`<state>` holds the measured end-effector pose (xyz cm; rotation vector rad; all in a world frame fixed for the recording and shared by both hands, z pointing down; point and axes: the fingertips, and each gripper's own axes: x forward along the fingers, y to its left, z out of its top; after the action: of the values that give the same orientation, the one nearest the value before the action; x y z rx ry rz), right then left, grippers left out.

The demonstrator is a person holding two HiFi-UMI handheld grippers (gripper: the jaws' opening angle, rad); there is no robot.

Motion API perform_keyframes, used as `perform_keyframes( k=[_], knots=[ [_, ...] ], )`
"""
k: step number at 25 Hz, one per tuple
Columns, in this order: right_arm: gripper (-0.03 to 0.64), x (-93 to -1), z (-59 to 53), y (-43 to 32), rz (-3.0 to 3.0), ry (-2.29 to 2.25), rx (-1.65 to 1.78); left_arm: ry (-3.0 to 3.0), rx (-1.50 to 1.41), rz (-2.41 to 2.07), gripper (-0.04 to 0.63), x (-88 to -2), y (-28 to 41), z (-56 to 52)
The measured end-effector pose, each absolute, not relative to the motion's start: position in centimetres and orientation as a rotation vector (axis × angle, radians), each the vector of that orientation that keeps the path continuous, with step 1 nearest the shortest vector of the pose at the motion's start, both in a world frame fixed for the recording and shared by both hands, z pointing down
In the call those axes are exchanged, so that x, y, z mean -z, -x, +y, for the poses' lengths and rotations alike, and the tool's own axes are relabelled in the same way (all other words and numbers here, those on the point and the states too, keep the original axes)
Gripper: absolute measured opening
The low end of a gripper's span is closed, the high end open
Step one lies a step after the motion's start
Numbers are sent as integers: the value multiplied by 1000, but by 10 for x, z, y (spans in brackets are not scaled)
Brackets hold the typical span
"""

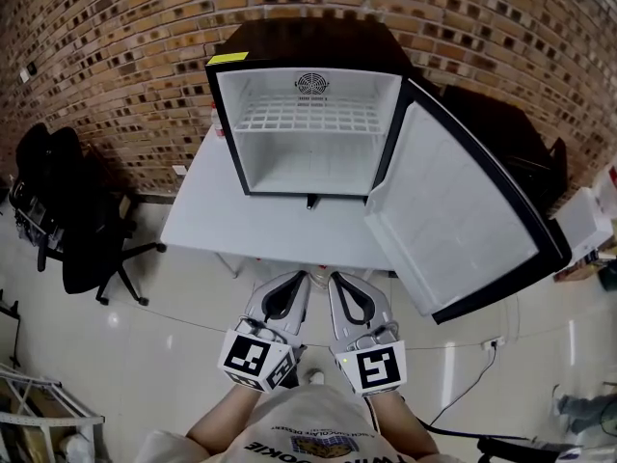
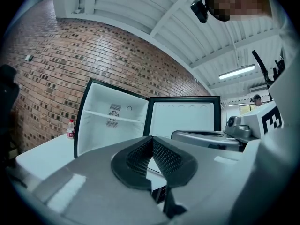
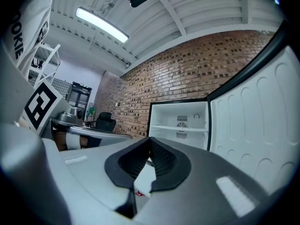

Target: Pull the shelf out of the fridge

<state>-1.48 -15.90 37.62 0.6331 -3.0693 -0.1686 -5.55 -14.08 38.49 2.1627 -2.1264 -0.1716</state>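
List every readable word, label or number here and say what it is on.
"OOKIE": the end of a word on the person's shirt.
On the fridge, a yellow sticker: too small to read.
On the bottle, a label: too blurred to read.

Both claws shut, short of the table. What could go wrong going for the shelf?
Left claw and right claw are shut; unopened, they would likely shove the shelf rather than grip it. The open door stands close on the right, so the right claw may clip it. A hard pull might drag the fridge along the table.
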Motion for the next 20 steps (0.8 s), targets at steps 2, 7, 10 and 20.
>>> perform_keyframes(
  k=[2,7,10,20],
  knots=[
    [5,-377,-165,19,-3066,-633,174,-2156,179,-2125,0,-386,60,-148],
    [5,-382,-188,32,-3050,-647,179,-2147,249,-2093,0,-393,76,-174],
    [5,-384,-205,42,-3036,-658,173,-2144,302,-2062,0,-396,88,-193],
    [5,-391,-267,90,-3028,-693,41,-2082,461,-1989,0,-399,148,-255]
  ],
)
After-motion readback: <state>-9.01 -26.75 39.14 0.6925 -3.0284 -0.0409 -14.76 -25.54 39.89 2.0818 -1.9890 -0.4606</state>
